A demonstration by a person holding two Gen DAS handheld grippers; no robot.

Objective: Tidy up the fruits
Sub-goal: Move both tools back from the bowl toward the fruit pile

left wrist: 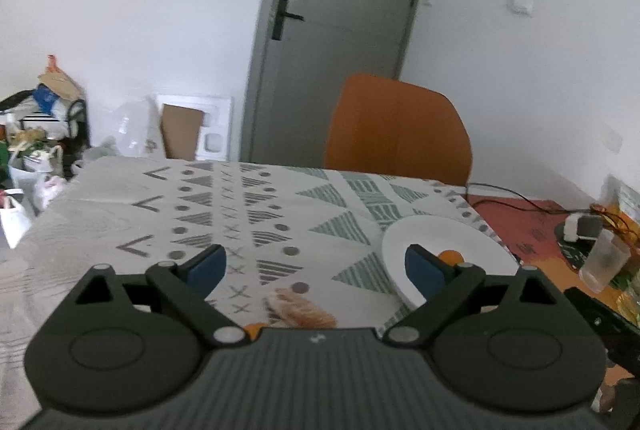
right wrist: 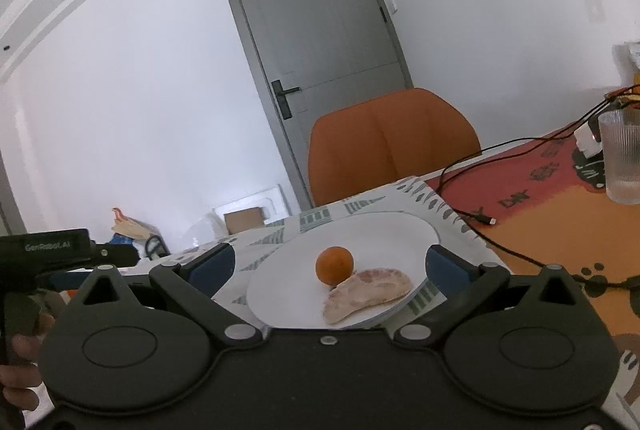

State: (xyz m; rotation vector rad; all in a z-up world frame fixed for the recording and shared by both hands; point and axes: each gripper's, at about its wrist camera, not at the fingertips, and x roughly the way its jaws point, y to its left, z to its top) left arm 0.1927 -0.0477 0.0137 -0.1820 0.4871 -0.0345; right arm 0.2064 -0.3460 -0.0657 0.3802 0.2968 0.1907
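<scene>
Since both fruits sit collected, plate (right wrist: pixel 288 270): holds orange (right wrist: pixel 334 265) at 10 o'clock of pomelo segment (right wrist: pixel 366 294).
Jaws: left gripper (left wrist: pixel 316 266) and right gripper (right wrist: pixel 330 264) both wide, empty.

Both wrist views look forward, low over the table (left wrist: pixel 120 190), toward the door (right wrist: pixel 320 30). They share the plate (right wrist: pixel 380 238) and chair (left wrist: pixel 396 126).

Both views are evenly and softly lit; no hard shadows are cast and no light source is seen. The left wrist view is smeared by motion blur, worst at the door (left wrist: pixel 336 30) and tablecloth (left wrist: pixel 240 214). The right wrist view is rendered sharper. Straight lines are bowed by fisheye distortion, and the corners are darkened.
</scene>
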